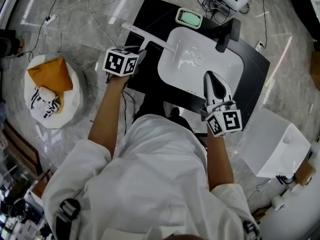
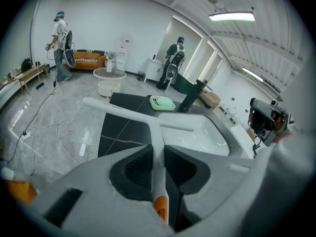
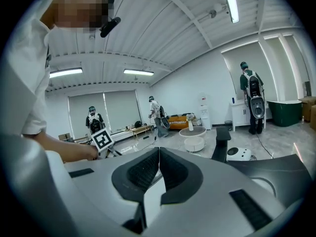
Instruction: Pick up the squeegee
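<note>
Squeegee [image 2: 159, 132] and left gripper [image 2: 158, 148] are already joined. The left gripper view shows both dark pads pinching the white handle, which runs straight out along the line the gripper points. The handle's orange end [image 2: 161, 207] sits behind the pads, toward the gripper's body. At the far end the blade [image 2: 118, 110] lies crosswise, forming a T. One end of it is out over the black slab [image 1: 150, 14] and the other reaches toward the near left rim of the white washbasin [image 1: 210, 64]. The long axis of the tool therefore points away from the person, and most of its length lies beyond the grip.

From the head view the blade appears to sit just clear of the slab. Whether it still touches anywhere cannot be made out.

The right gripper [image 3: 158, 152] has its jaws pressed together with nothing between them. It hangs at the basin's near right side, well apart from the squeegee, so the left hand is the only one that matters here.

The pick-up looks nearly done. What is left is probably a plain lift, keeping the handle in line with the jaws. The wide blade hangs far out from a narrow pinch, so it could swing or twist the thin handle between the pads. It could also knock the basin rim, or the black faucet [image 1: 226, 36] beyond it.
</note>
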Demonstrator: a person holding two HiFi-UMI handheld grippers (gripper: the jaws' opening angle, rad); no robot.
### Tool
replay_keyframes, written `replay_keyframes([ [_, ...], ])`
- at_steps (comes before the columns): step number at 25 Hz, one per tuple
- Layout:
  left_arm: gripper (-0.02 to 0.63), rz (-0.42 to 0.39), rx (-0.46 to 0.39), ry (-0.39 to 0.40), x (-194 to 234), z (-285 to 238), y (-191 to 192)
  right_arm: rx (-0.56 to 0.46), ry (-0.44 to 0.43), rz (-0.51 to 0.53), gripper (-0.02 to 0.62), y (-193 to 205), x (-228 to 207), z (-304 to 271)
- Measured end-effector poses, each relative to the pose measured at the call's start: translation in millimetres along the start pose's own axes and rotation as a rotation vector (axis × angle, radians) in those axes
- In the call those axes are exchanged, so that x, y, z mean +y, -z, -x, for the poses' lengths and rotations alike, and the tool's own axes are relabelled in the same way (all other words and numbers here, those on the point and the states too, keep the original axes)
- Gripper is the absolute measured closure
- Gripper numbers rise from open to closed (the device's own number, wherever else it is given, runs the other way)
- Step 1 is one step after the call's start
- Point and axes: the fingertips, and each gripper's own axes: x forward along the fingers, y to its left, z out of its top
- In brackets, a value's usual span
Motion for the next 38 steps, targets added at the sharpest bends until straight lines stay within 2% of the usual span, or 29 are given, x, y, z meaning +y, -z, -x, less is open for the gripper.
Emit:
replay_keyframes([
  [5,0.518,-0.033,-0.175,-0.008,-49,55,-30,-0.06,-0.01,0.023,0.581,-18,2,45],
  [11,0.52,-0.106,-0.441,0.015,-122,130,-77,-0.161,-0.027,0.045,0.581,-43,0,101],
  [17,0.522,-0.193,-0.664,0.027,-200,208,-88,-0.273,-0.042,0.092,0.581,-74,8,169],
  [23,0.526,-0.211,-0.897,0.058,-265,281,-72,-0.345,-0.049,0.115,0.581,-87,9,230],
  [27,0.528,-0.215,-1.015,0.039,-291,315,-54,-0.376,-0.075,0.125,0.581,-93,10,257],
  [34,0.529,-0.217,-1.12,-0.005,-317,343,-15,-0.397,-0.112,0.105,0.581,-85,18,283],
  [38,0.529,-0.201,-1.176,-0.001,-318,354,1,-0.383,-0.13,0.088,0.581,-77,27,282],
])
